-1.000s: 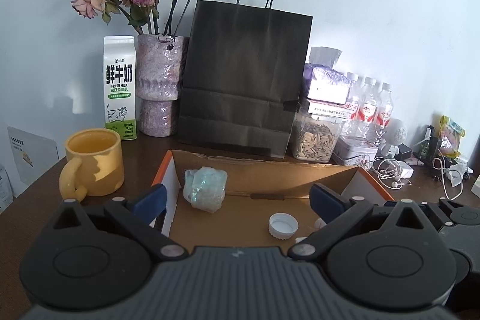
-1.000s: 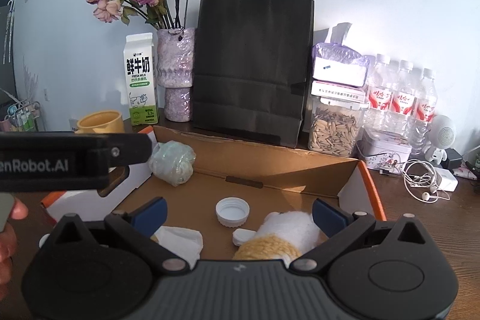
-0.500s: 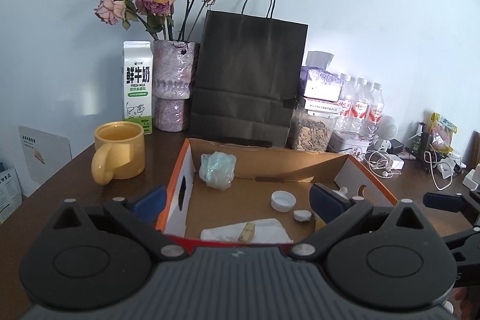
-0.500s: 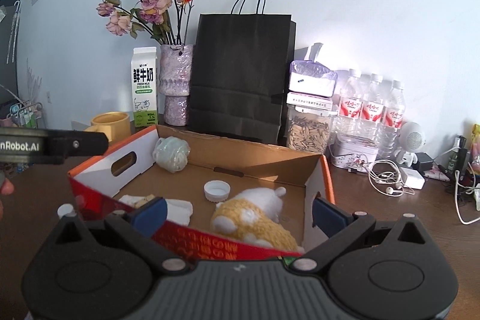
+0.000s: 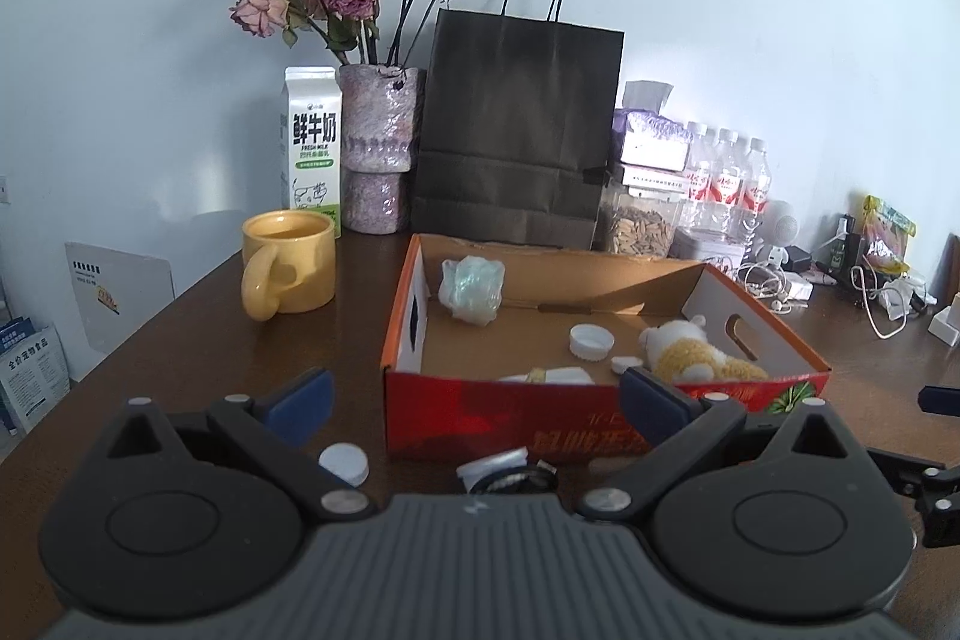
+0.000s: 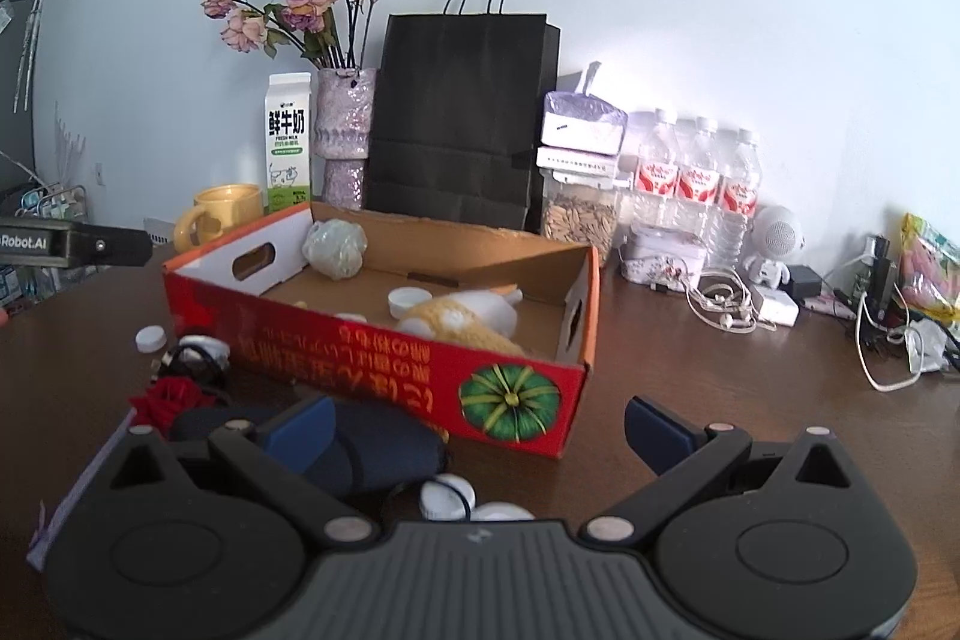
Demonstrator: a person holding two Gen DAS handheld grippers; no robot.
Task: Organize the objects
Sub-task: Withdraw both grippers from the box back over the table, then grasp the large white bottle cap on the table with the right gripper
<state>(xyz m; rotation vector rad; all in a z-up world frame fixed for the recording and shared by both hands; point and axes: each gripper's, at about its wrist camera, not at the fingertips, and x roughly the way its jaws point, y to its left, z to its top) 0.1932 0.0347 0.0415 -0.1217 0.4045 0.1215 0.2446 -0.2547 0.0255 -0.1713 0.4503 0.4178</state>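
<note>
— Starting with the tongs: how are they held?
— Both are spread wide with nothing gripped. The left tongs (image 5: 474,403) are held low over the tabletop (image 5: 180,358), just short of the red front wall of the cardboard box (image 5: 510,418). The right tongs (image 6: 480,427) are held nearer the box's corner printed with a green pumpkin.

— What is seen inside the box?
— A crumpled pale-green plastic wad (image 5: 471,289) is lodged in the far left corner. A white bottle cap (image 5: 591,340) is lying on the floor of the box, and a yellow-and-white plush toy (image 5: 696,355) is laid on its side near the right wall. White paper is partly hidden behind the front wall.

— And outside it?
— A small white cap (image 6: 150,338) is left on the tabletop before the box. Beside it a tangle of black cord (image 6: 192,361) is seen, then a red fabric flower (image 6: 171,400), and a dark blue pouch (image 6: 372,451) lies just under the right tongs' left finger. White round items by that pouch are too hidden to be named.

— What is placed behind?
— A yellow mug (image 5: 288,262) is set left of the box; a milk carton (image 5: 312,142), a vase of dried roses (image 5: 378,148) and a black paper bag (image 5: 516,124) are lined along the wall.
</note>
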